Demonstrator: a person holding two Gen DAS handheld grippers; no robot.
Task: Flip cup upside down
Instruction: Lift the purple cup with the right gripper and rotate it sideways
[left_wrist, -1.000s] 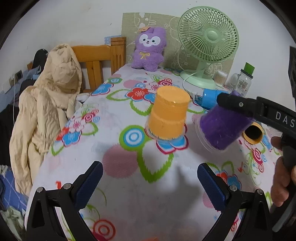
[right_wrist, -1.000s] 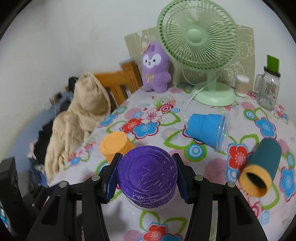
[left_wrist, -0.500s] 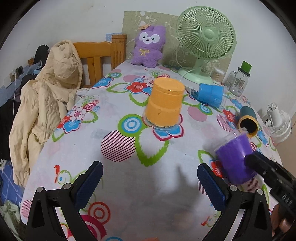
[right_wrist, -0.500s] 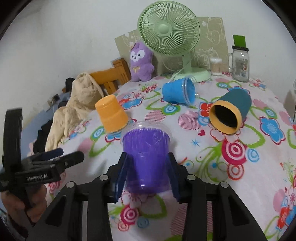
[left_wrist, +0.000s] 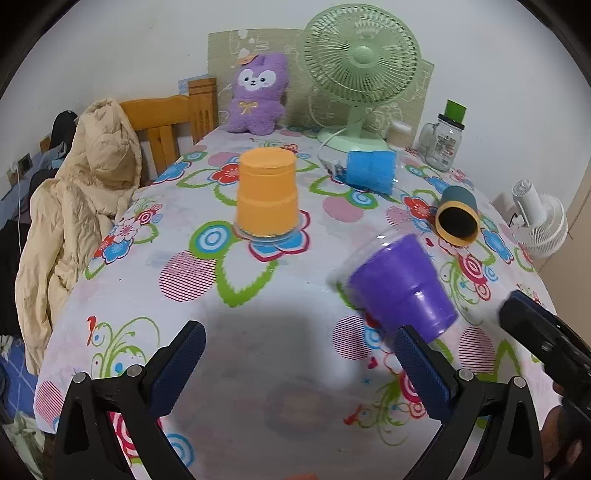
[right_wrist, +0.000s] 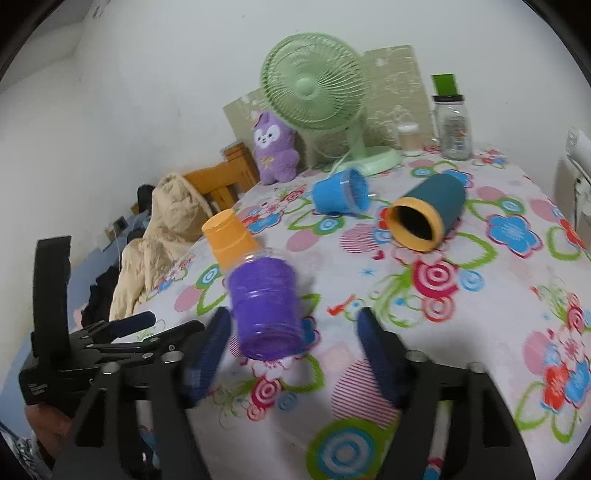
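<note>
A purple cup (right_wrist: 266, 302) with a clear rim lies tilted on the flowered tablecloth, free of both grippers; it also shows in the left wrist view (left_wrist: 400, 284). My right gripper (right_wrist: 291, 354) is open, its blue pads spread just behind the cup's base. My left gripper (left_wrist: 299, 365) is open and empty over the near table edge, left of the purple cup. An orange cup (left_wrist: 266, 197) stands upside down at mid-table.
A blue cup (left_wrist: 369, 171) and a teal cup with an orange rim (left_wrist: 456, 218) lie on their sides. A green fan (left_wrist: 358, 70), purple plush (left_wrist: 256, 98), glass jar (left_wrist: 445, 142) stand at the back. A chair with a beige jacket (left_wrist: 74, 206) is left.
My right gripper opened and let go of the purple cup, which now lies tilted on the cloth. The right gripper drew back a little. The left gripper stayed open.
</note>
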